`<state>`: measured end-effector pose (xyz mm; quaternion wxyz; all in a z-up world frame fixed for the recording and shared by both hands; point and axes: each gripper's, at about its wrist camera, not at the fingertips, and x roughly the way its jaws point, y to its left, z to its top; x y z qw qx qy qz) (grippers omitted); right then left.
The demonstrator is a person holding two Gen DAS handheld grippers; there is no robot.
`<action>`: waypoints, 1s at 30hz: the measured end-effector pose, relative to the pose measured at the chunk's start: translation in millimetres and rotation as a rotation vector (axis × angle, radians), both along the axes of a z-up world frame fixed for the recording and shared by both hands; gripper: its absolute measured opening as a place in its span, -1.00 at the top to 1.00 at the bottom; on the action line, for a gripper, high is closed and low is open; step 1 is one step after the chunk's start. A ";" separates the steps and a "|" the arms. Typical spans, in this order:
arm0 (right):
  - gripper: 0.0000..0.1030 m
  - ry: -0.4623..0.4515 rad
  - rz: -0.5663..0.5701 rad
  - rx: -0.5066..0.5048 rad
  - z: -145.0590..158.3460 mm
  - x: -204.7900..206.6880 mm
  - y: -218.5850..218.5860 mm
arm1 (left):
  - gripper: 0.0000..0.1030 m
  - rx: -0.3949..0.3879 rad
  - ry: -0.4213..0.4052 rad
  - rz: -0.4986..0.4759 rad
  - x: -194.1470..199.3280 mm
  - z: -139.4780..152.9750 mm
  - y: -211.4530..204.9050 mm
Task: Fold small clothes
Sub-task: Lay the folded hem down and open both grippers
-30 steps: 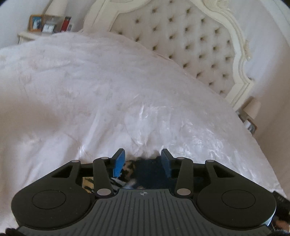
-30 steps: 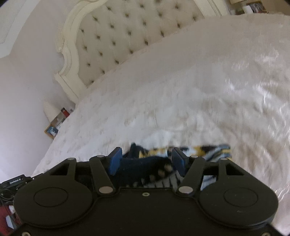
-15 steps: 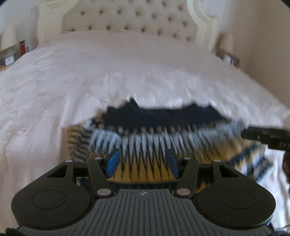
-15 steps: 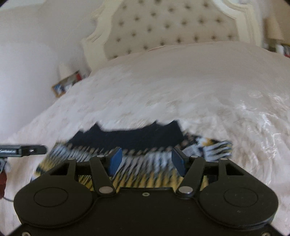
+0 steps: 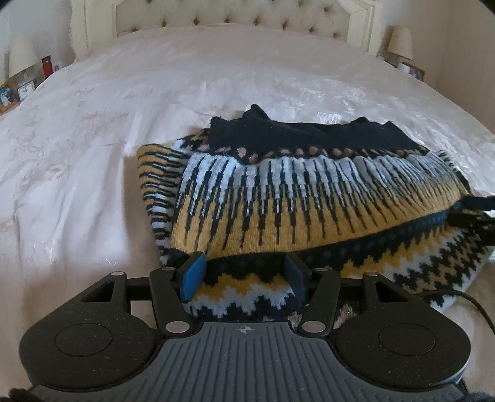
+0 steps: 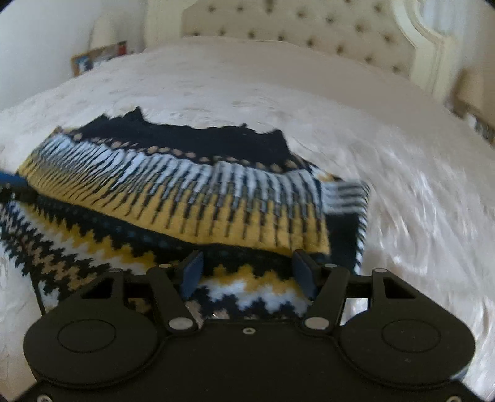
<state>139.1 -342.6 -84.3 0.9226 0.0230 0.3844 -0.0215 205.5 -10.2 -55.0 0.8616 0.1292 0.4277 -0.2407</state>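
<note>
A knitted sweater (image 5: 309, 198) in black, yellow, white and pale blue lies folded on the white bedspread (image 5: 92, 154). It also shows in the right wrist view (image 6: 191, 191). My left gripper (image 5: 243, 273) is open over the sweater's near edge, at its left end. My right gripper (image 6: 247, 272) is open over the near edge at the right end. Neither holds cloth. The other gripper's tip shows at the right edge of the left wrist view (image 5: 476, 213).
A tufted cream headboard (image 5: 241, 15) stands at the far end of the bed. Bedside tables with lamps and small items flank it (image 5: 21, 80) (image 5: 405, 55). A black cable (image 5: 464, 300) trails on the bedspread at the right.
Both grippers have swung and pulled back from the bed, so the whole folded sweater has come into view. The top half now lies folded over the lower half.
</note>
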 end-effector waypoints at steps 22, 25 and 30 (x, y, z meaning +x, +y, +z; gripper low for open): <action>-0.89 -0.131 -0.185 0.406 9.2 -48.2 -69.4 | -0.14 -0.013 0.030 0.036 5.7 -2.5 -3.7; -0.89 -0.109 -0.227 0.506 -5.5 -47.8 -85.0 | -0.15 -0.011 0.033 0.040 6.2 -2.3 -4.6; -0.93 -0.104 -0.205 0.582 -22.7 -40.8 -93.8 | -0.18 -0.005 0.048 0.048 8.9 -1.6 -7.3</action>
